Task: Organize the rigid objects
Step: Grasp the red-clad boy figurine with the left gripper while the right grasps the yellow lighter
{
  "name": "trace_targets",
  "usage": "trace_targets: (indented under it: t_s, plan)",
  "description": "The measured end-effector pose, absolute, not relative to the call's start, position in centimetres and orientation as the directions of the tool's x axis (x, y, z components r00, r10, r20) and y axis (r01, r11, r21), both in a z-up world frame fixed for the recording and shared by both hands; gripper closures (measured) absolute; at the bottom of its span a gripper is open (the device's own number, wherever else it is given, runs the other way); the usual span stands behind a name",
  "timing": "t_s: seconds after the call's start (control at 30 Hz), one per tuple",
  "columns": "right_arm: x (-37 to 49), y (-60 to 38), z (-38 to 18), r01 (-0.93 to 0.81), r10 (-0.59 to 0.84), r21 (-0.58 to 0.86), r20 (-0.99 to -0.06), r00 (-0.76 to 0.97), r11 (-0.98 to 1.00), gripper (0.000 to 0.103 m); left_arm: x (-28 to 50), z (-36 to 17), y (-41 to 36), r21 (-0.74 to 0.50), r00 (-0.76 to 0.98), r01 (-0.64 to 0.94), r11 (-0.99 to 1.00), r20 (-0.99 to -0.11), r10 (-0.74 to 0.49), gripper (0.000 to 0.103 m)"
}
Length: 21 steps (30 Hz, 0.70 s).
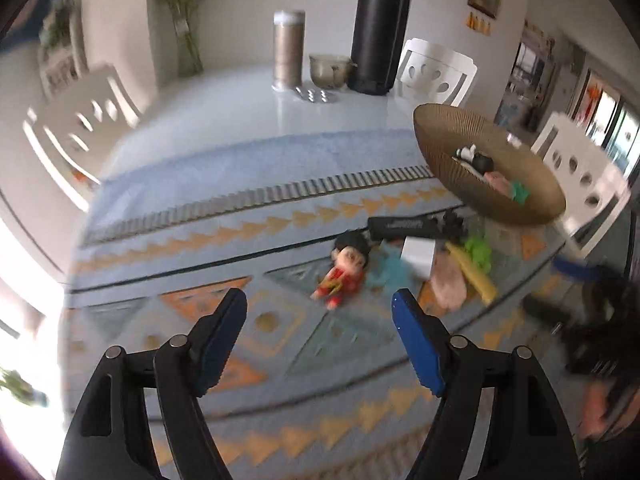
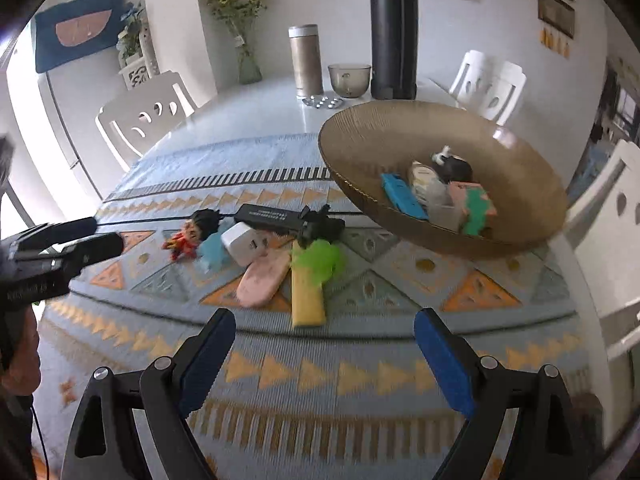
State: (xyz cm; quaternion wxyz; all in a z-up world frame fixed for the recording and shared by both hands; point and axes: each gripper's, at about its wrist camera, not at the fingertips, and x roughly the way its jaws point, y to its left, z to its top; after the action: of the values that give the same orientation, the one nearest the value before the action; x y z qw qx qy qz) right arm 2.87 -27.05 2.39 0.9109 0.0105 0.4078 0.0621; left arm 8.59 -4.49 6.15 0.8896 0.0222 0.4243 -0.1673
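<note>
A brown ribbed bowl (image 2: 360,152) stands on the patterned mat and holds several small items, among them a blue case (image 2: 402,196) and a green-and-pink piece (image 2: 476,208). Left of it lie a red figurine (image 2: 190,236), a white charger cube (image 2: 244,244), a black bar (image 2: 272,216), a pink oval (image 2: 264,276), a yellow bar (image 2: 306,300) and a green fuzzy item (image 2: 320,260). My right gripper (image 2: 325,332) is open and empty, just short of the yellow bar. My left gripper (image 1: 320,312) is open and empty, just short of the figurine (image 1: 346,272). The bowl (image 1: 440,136) also shows there.
At the table's far end stand a tall black flask (image 2: 394,32), a tan tumbler (image 2: 306,60), a glass cup (image 2: 350,80) and a small metal tray (image 2: 322,102). White chairs (image 2: 144,116) surround the table. The left gripper's body (image 2: 60,256) shows at the left edge.
</note>
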Motion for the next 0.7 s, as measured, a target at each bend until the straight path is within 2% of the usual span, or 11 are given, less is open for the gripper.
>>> trace_targets:
  t_s: [0.03, 0.1, 0.23, 0.3, 0.37, 0.53, 0.57, 0.6, 0.63, 0.7]
  plan:
    - [3.4, -27.0, 1.6, -0.102, 0.128, 0.081, -0.744, 0.656, 0.991, 0.03, 9.5, 5.5, -4.8, -0.129, 0.571, 0.319, 0.939, -0.765, -0.299, 0.036]
    - [4.2, -27.0, 0.1, -0.099, 0.149, 0.111, -0.763, 0.629, 0.989, 0.036, 10.9, 4.6, -5.3, -0.157, 0.548, 0.326, 0.932, -0.772, -0.321, 0.042]
    - [5.6, -27.2, -0.8, -0.086, 0.137, 0.107, -0.787, 0.602, 0.991, 0.037, 12.3, 3.2, -6.5, -0.145, 0.529, 0.351, 0.925, -0.784, -0.324, 0.042]
    - [6.5, -27.0, -0.9, -0.087, 0.125, 0.091, -0.798, 0.59, 0.992, 0.038, 12.9, 2.6, -7.1, -0.143, 0.517, 0.356, 0.924, -0.793, -0.322, 0.048]
    - [7.2, -26.5, -1.3, -0.083, 0.095, 0.057, -0.803, 0.588, 0.995, 0.049, 13.6, 2.0, -7.7, -0.134, 0.502, 0.359, 0.924, -0.807, -0.312, 0.054]
    - [7.2, -25.6, -1.9, -0.093, 0.056, 0.0, -0.8, 0.598, 0.996, 0.058, 14.1, 1.0, -8.1, -0.118, 0.516, 0.354, 0.928, -0.803, -0.299, 0.061]
    - [7.2, -25.5, -1.8, -0.094, 0.054, -0.003, -0.797, 0.602, 0.996, 0.061, 14.0, 1.0, -8.2, -0.112, 0.518, 0.356, 0.928, -0.803, -0.296, 0.068]
    - [7.2, -25.4, -1.8, -0.103, 0.065, 0.003, -0.794, 0.604, 0.995, 0.072, 13.8, 1.0, -8.5, -0.106, 0.52, 0.365, 0.925, -0.801, -0.297, 0.074]
    - [7.1, -25.4, -1.7, -0.115, 0.076, 0.007, -0.791, 0.607, 0.993, 0.078, 13.7, 1.0, -8.6, -0.099, 0.523, 0.366, 0.925, -0.801, -0.293, 0.074]
    - [7.0, -25.6, -1.6, -0.117, 0.084, 0.015, -0.788, 0.609, 0.993, 0.078, 13.3, 1.3, -8.5, -0.083, 0.531, 0.359, 0.93, -0.801, -0.277, 0.074]
